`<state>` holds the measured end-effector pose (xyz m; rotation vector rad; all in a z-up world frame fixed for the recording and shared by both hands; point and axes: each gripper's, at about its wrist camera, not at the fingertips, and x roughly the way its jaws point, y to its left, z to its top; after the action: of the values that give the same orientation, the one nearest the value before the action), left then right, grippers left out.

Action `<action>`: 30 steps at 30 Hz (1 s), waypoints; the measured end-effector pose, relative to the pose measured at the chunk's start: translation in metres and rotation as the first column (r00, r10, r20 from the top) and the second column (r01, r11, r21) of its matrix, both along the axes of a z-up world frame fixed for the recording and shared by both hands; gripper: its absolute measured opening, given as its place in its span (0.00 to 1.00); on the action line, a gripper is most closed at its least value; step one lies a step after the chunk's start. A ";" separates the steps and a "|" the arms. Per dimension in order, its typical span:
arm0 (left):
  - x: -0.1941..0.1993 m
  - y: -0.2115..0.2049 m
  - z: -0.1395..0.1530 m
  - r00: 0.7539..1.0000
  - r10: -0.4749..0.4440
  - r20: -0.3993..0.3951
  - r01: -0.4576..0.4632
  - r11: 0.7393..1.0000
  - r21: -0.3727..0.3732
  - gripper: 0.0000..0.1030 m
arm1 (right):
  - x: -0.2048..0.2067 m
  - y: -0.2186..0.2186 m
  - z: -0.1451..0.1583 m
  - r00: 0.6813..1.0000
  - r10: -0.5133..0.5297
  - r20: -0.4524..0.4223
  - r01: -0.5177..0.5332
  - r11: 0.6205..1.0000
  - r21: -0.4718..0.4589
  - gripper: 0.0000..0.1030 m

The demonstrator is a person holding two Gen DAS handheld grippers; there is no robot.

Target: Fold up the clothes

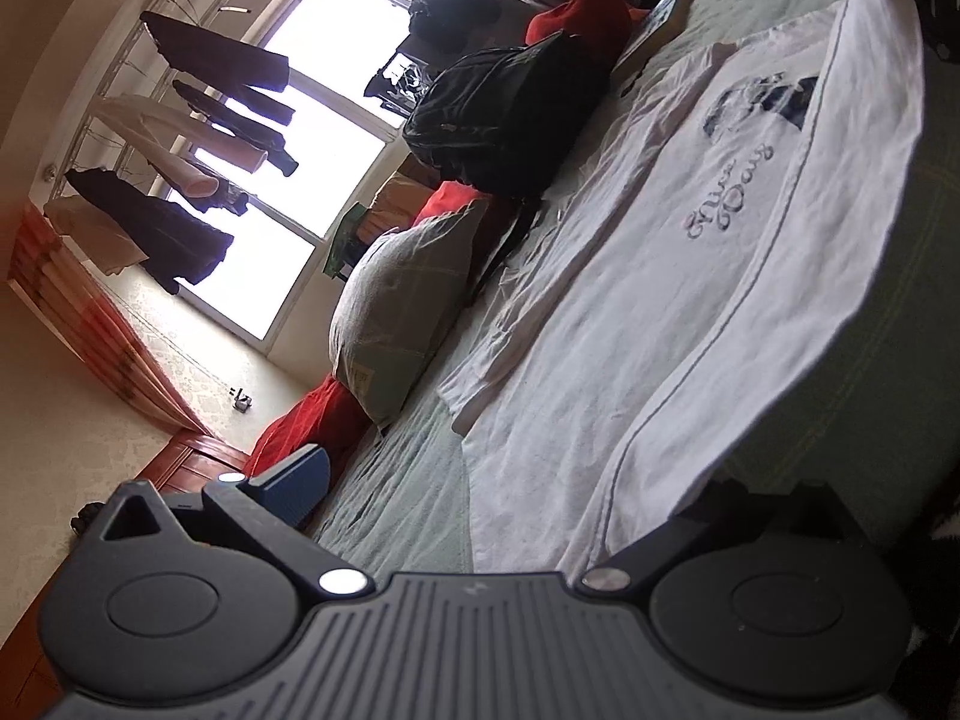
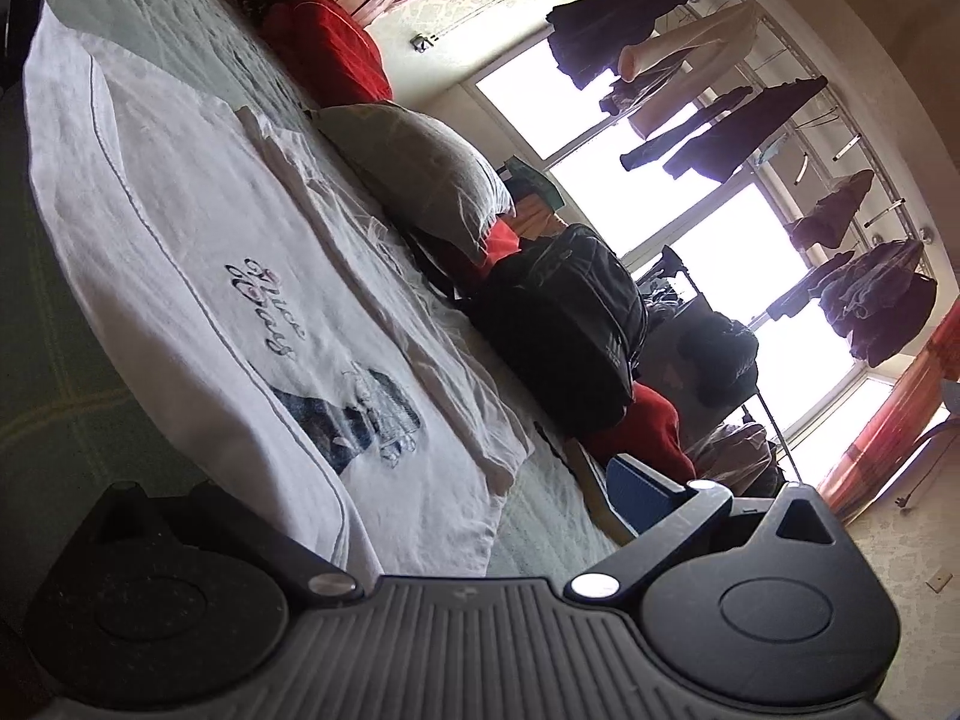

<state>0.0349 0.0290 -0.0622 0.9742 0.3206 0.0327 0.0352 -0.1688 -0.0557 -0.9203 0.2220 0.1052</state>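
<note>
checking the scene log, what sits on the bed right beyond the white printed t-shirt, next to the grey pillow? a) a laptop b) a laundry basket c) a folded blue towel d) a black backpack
d: a black backpack stands on the bed just past the white t-shirt, beside the grey pillow.

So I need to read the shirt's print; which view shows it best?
The right wrist view: the print on the white T-shirt lies near and whole, script plus dark picture. The left wrist view shows the same print farther off and smaller.
</note>
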 end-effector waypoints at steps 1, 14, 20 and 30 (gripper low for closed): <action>0.001 0.000 0.001 1.000 0.001 0.003 -0.001 1.000 -0.001 1.00 | 0.002 0.000 0.001 1.000 -0.004 0.006 0.004 1.000 0.001 1.00; 0.039 0.002 0.020 1.000 0.015 0.019 -0.015 1.000 0.002 1.00 | 0.047 -0.002 0.020 0.998 -0.050 0.050 0.048 0.997 0.053 1.00; 0.074 0.001 0.029 0.999 0.025 0.020 -0.025 1.000 0.005 1.00 | 0.083 -0.007 0.029 0.996 -0.063 0.059 0.058 0.995 0.083 1.00; 0.141 0.000 0.038 0.999 0.033 0.021 -0.033 0.999 0.018 1.00 | 0.147 -0.012 0.039 0.996 -0.075 0.056 0.068 0.990 0.123 1.00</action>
<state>0.1759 0.0295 -0.0244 0.9867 0.3180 0.0755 0.1822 -0.1805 -0.0162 -0.7927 0.1904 0.0241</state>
